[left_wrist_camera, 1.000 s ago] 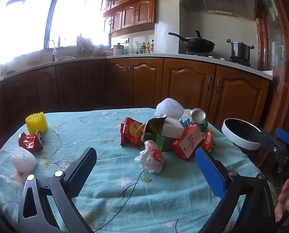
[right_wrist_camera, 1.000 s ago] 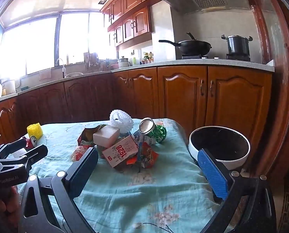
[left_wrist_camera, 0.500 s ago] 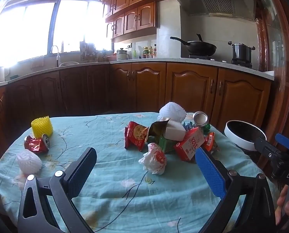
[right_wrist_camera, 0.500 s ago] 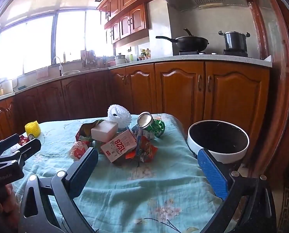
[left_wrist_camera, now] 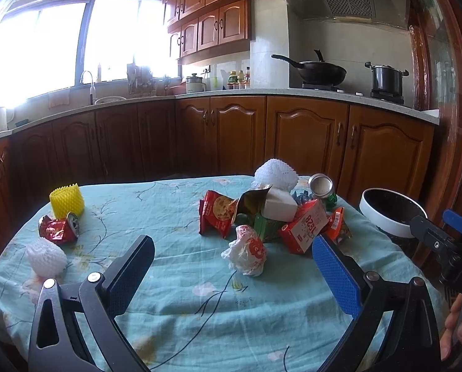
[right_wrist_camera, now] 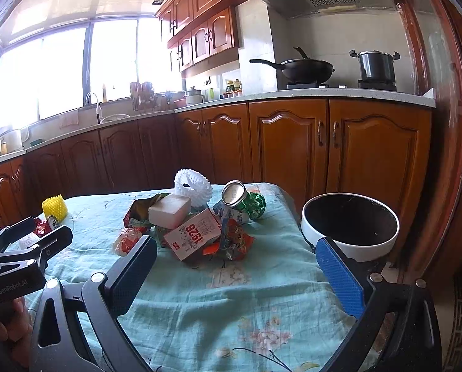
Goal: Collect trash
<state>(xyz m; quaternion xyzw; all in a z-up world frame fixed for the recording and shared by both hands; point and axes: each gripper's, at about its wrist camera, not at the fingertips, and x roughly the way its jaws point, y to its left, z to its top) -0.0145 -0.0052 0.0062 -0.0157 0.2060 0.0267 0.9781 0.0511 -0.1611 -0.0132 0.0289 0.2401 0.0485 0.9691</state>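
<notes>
1. While both grippers hover above the near edge of the table (left_wrist_camera: 175, 319), I log the left gripper (left_wrist_camera: 231, 266) with fingers spread wide and holding nothing.
2. Right gripper (right_wrist_camera: 235, 263): fingers likewise spread wide, nothing between them.
3. Change noted: against the views of a second ago, both cameras now sit a little higher and tip down more, so more of the blue cloth shows; no item on it has shifted. I read this as lining up, with no pick begun.
4. Main heap, far right part of the table: red snack bag (left_wrist_camera: 217, 214), white foam block (left_wrist_camera: 279, 206), red-and-white carton (left_wrist_camera: 305, 228), white foam net (left_wrist_camera: 276, 172), green can (right_wrist_camera: 245, 200) lying on its side.
5. Crumpled white wrapper (left_wrist_camera: 246, 251): just in front of the heap, closest to the left gripper, roughly between its fingers in view.
6. Strays, far left: yellow foam sleeve (left_wrist_camera: 66, 200), crushed red can (left_wrist_camera: 59, 228), small white foam net (left_wrist_camera: 46, 255), well apart from the heap.
7. Bin (right_wrist_camera: 350, 228): white rim, dark inside, beside the table's right end; I judge it the drop point, and nothing is collected yet.
</notes>
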